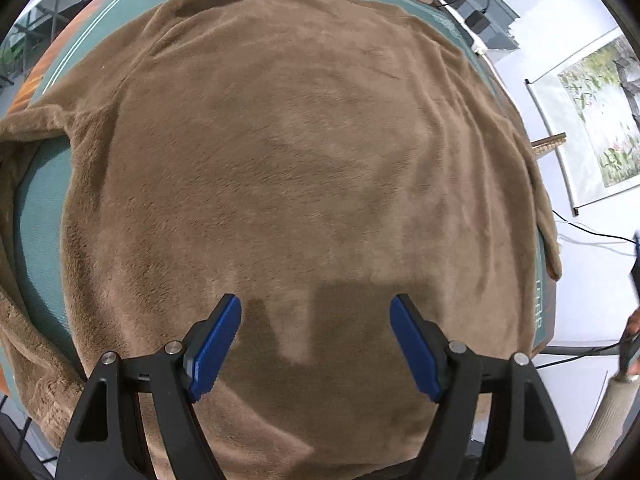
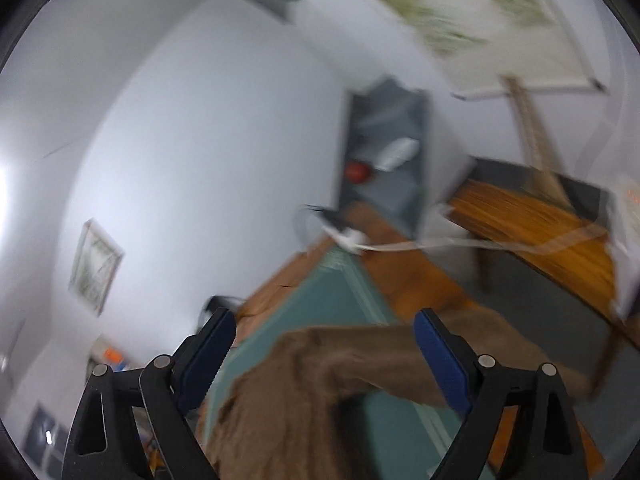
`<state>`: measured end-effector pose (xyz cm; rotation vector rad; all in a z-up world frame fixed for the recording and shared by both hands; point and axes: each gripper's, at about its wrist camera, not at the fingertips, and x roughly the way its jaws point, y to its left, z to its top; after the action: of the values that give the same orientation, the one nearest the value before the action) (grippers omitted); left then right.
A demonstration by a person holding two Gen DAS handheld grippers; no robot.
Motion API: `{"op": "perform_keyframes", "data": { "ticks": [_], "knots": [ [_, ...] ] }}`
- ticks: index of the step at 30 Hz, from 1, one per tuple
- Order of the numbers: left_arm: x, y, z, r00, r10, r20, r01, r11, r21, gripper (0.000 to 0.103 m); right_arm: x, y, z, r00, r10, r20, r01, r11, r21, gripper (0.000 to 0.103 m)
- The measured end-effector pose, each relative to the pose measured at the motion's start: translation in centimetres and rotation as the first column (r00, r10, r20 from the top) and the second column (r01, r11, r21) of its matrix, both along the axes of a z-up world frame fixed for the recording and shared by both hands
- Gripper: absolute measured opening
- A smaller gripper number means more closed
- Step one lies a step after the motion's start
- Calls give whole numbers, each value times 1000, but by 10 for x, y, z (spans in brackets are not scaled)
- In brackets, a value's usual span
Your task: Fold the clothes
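Observation:
A brown plush garment (image 1: 296, 168) lies spread flat over a teal mat (image 1: 40, 208), with a sleeve trailing off at the left. My left gripper (image 1: 316, 304) is open and empty, hovering just above the garment's near part. In the right wrist view, which is blurred, my right gripper (image 2: 322, 322) is open and empty above the table's corner, with a bunched part of the brown garment (image 2: 304, 384) lying below and between its fingers. I cannot tell if it touches the cloth.
The teal mat (image 2: 332, 304) lies on a wooden table (image 2: 404, 272). A white power strip with cables (image 2: 352, 238) sits at the table's far end. A second wooden table (image 2: 532, 228) stands to the right. Pictures hang on the white wall (image 1: 600, 112).

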<state>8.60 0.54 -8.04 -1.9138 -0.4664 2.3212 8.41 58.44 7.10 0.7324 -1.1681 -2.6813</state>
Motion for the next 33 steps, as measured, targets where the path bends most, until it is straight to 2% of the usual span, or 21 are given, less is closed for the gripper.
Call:
{"op": "perform_keyframes", "data": {
  "ticks": [4, 7, 10, 13, 22, 26, 31, 33],
  "knots": [
    [3, 7, -1, 999, -27, 17, 27, 1000, 4, 80, 26, 45, -53, 984, -93, 155, 105, 992, -76, 92],
    [-6, 26, -3, 998, -64, 18, 64, 998, 7, 80, 49, 80, -90, 953, -154, 261, 195, 971, -137, 92],
    [-10, 45, -1, 994, -111, 12, 111, 994, 1, 80, 62, 107, -121, 925, -167, 341, 254, 940, -230, 92],
    [-2, 50, 7, 989, -150, 3, 150, 989, -6, 80, 68, 125, -152, 880, -149, 450, 308, 902, -304, 93],
    [-12, 58, 11, 984, -179, 8, 179, 984, -20, 80, 40, 131, -202, 846, -64, 530, 333, 839, -430, 92],
    [-25, 53, 15, 987, -158, 7, 159, 987, -32, 80, 28, 134, -224, 829, -23, 559, 347, 805, -482, 92],
    [-35, 42, 15, 992, -129, 17, 129, 991, -42, 80, 17, 133, -246, 798, -10, 602, 382, 781, -493, 93],
    [-29, 29, 15, 993, -112, 29, 113, 993, -41, 80, 14, 134, -258, 790, -5, 613, 406, 753, -518, 93]
  ]
}}
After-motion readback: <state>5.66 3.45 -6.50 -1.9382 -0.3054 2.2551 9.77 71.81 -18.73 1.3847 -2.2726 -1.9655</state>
